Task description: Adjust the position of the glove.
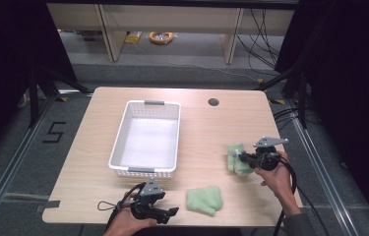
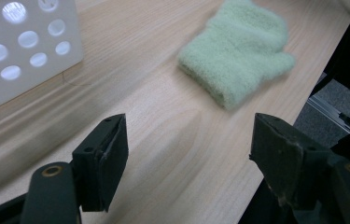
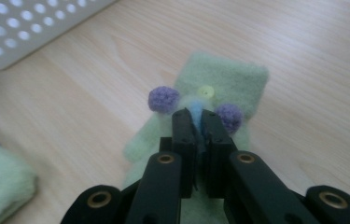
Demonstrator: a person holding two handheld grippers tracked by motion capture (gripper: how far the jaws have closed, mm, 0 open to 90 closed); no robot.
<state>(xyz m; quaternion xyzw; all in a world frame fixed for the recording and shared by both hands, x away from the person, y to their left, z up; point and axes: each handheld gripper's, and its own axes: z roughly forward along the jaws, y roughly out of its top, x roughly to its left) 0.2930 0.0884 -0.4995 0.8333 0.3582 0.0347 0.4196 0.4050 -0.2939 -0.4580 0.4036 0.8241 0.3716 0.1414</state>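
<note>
Two fuzzy light-green socks lie on the wooden table. One green sock rests flat near the front edge, just ahead of my left gripper, whose jaws stand wide open over bare wood with nothing between them. The other green sock has two purple pom-poms, a yellow button and a bit of blue. My right gripper is shut on it, pinching the fabric between the pom-poms, at the table's right side.
A white perforated basket stands left of centre, with nothing in it. A dark round hole sits in the tabletop at the back. The table's front edge runs close under my left gripper.
</note>
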